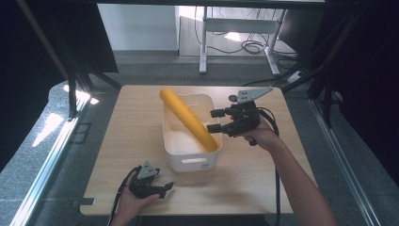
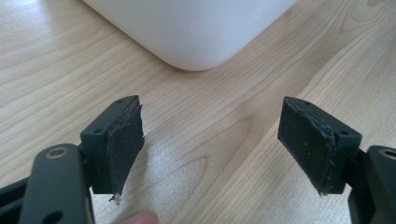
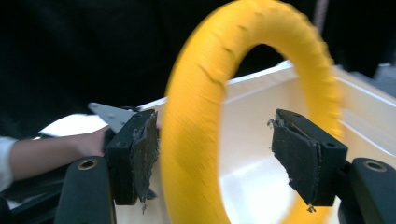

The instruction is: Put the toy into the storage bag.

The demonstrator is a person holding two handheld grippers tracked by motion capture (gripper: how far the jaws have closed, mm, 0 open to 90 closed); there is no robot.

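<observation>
A yellow ring (image 1: pixel 188 117) leans tilted in a white bin (image 1: pixel 193 162) at the table's middle, its top rising over the bin's far rim. My right gripper (image 1: pixel 212 120) hovers at the bin's right rim, open. In the right gripper view the ring (image 3: pixel 191 140) looks blurred. One side of it passes between the open jaws of my right gripper (image 3: pixel 219 154), close to the left pad (image 3: pixel 142 154), with the bin's wall (image 3: pixel 359 88) behind. My left gripper (image 1: pixel 164 189) rests open near the table's front edge. In its own view the left gripper (image 2: pixel 212 144) holds nothing and faces the bin's rounded corner (image 2: pixel 191 28).
The wooden table (image 1: pixel 136 136) has bare room left of the bin and along the front right. A desk frame and cables (image 1: pixel 249 44) stand on the floor beyond the far edge. The person's other forearm (image 3: pixel 46 154) appears beyond the bin in the right gripper view.
</observation>
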